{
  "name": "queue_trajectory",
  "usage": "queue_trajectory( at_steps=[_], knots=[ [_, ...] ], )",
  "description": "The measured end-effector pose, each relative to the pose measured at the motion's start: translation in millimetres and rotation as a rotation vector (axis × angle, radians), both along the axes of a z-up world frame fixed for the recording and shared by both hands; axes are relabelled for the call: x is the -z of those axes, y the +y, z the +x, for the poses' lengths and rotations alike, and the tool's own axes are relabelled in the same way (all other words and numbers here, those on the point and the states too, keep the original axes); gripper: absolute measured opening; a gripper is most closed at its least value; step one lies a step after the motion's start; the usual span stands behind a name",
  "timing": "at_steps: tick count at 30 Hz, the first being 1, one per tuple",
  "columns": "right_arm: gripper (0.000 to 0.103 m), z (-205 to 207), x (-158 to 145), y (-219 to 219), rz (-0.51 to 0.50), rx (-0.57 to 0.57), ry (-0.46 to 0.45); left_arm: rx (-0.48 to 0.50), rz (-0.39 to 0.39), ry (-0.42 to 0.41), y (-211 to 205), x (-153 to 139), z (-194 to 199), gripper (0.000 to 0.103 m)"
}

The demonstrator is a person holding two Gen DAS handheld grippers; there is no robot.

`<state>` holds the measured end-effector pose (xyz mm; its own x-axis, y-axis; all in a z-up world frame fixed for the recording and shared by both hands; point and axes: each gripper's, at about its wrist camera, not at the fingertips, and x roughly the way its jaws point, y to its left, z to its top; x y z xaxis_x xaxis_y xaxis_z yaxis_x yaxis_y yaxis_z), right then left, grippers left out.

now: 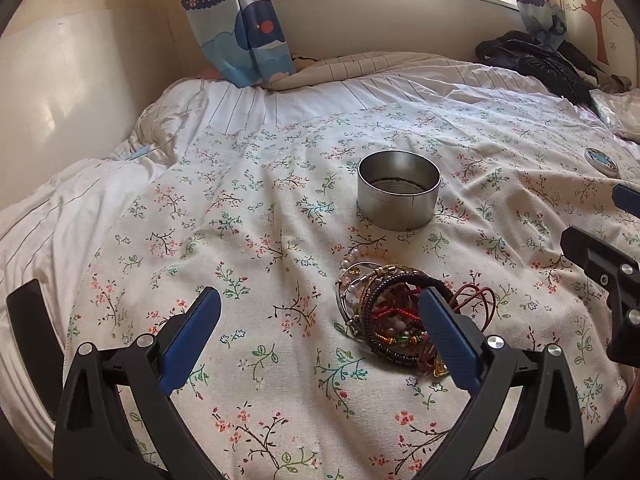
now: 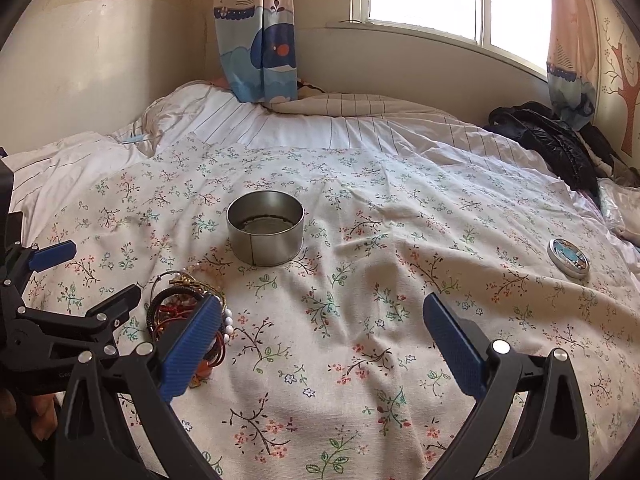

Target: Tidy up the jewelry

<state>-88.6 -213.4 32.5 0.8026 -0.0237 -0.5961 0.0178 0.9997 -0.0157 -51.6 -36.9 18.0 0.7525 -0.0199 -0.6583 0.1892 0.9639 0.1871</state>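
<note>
- Where the flowered bedspread [image 1: 248, 240] dips, the pile of bracelets [image 1: 396, 312] lies just in front of the round metal tin [image 1: 398, 194], not touching it.
- The tin's lid [image 2: 569, 258] rests well apart to the right.
- The left gripper [image 1: 320, 340] hovers beside the pile, jaws spread, holding nothing.
- The right gripper [image 2: 322, 346] hangs over bare bedspread, jaws spread too.

Tangled heap of beaded, corded and metal bracelets [image 1: 394, 312] on floral bedspread, round open silver tin [image 1: 398, 194] upright just beyond, lid [image 2: 569, 258] well apart
</note>
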Motion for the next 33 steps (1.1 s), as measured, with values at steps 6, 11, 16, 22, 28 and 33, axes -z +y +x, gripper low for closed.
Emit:
queue_trajectory(
  at_steps=[6,11,16,22,28,33],
  knots=[
    [0.097,0.3,0.6,-1.4,0.007,0.004,0.007,-0.007,-0.005,0.009,1.6,-0.5,1.0,0.095],
    [0.097,1.3,1.0,-1.3,0.01,0.001,0.011,-0.003,-0.001,0.011,1.9,-0.2,1.4,0.095],
    [0.097,1.6,2.4,-2.0,0.011,0.001,0.014,0.01,-0.025,0.016,5.5,-1.1,1.2,0.095],
    [0.097,2.2,2.8,-5.2,0.026,0.006,0.02,0.01,-0.028,0.022,4.8,0.4,3.0,0.095],
    [0.097,2.0,2.7,-5.5,0.027,0.005,0.021,0.013,-0.011,0.021,1.0,2.0,2.6,0.095],
    [0.097,2.3,2.7,-6.4,0.026,0.017,0.019,0.02,-0.016,0.018,0.6,1.6,2.2,0.095]
  ],
)
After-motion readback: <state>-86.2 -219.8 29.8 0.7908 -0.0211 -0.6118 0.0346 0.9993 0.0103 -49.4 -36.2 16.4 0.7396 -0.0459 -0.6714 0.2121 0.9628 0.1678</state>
